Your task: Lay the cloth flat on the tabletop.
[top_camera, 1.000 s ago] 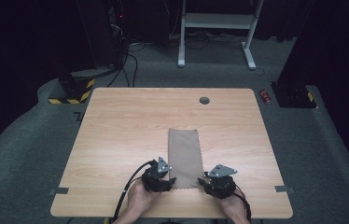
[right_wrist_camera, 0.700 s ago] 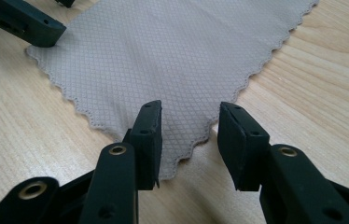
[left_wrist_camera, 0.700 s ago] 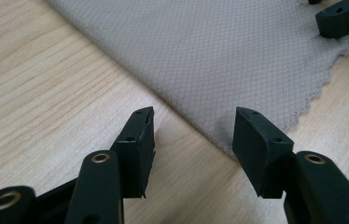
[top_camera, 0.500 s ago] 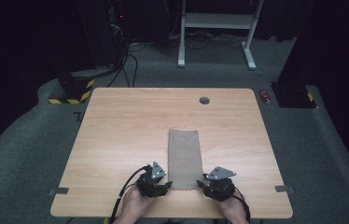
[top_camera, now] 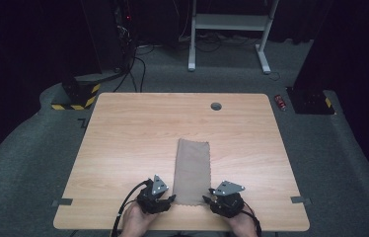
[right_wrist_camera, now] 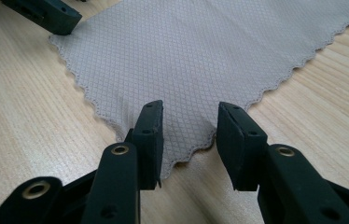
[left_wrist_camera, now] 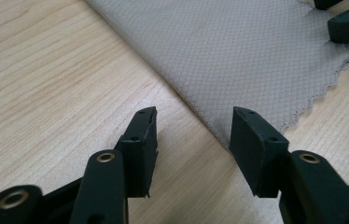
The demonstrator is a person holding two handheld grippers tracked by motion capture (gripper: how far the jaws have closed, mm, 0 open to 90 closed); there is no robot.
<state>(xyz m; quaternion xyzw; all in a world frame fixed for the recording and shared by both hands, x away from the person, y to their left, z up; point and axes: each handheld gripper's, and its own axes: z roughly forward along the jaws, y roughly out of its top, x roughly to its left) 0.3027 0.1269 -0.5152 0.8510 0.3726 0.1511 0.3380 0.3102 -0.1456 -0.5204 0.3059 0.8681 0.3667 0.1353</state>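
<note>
Left gripper (top_camera: pixel 171 198) shifted slightly, cloth (top_camera: pixel 192 170) long axis pointing away

Beige scalloped cloth (top_camera: pixel 192 170), flat, table's near edge

In the high view the person's hands (top_camera: pixel 138 223) are cut off by the bottom edge. A small red thing (top_camera: pixel 281 102) on the floor, right of centre, is too small to identify. The cloth (right_wrist_camera: pixel 200 60) runs past the top edge of the right gripper view.
</note>
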